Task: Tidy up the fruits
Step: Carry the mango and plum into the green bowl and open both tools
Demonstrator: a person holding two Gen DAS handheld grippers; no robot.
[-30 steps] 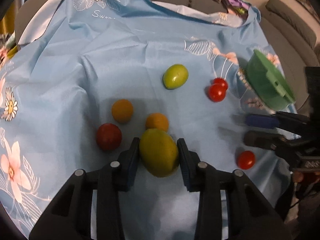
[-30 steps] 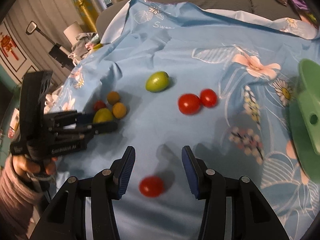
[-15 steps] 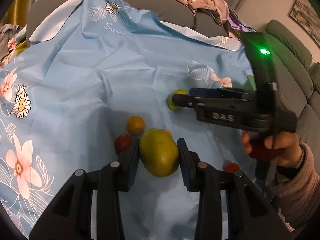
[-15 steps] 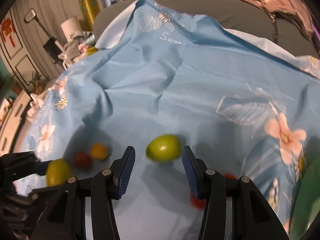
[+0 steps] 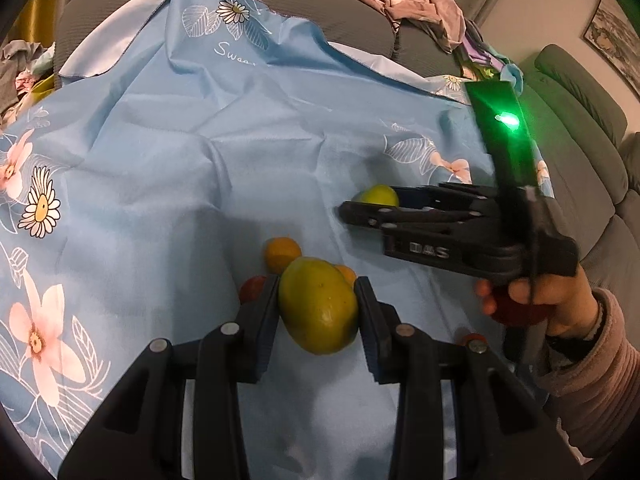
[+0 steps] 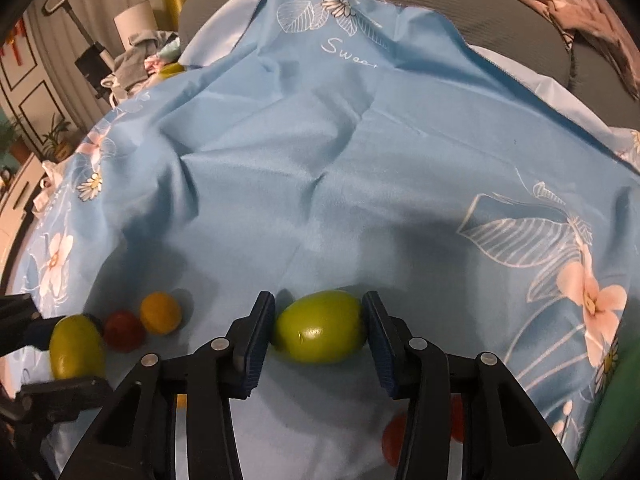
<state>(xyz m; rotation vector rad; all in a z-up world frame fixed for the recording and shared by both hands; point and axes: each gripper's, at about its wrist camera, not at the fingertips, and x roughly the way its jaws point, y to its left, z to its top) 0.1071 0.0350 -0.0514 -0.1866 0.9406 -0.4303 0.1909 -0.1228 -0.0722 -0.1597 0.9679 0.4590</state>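
- Fingers of our left gripper (image 5: pixel 318 312) clamp a large yellow-green oval fruit (image 5: pixel 318 312), lifted over the light-blue flowered cloth (image 5: pixel 168 152).
- Our right gripper (image 6: pixel 319 330) is closing its fingers around a smaller green egg-shaped fruit (image 6: pixel 319 330) lying on the cloth.
- Behind the held fruit sit a small orange round fruit (image 5: pixel 281 254) and a small red round fruit (image 5: pixel 252 288).

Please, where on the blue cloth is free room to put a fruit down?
Free: the wide middle of the blue cloth, from the "Sweet" lettering down to the green fruit. Crowded: the near left, around the orange fruit and red fruit.
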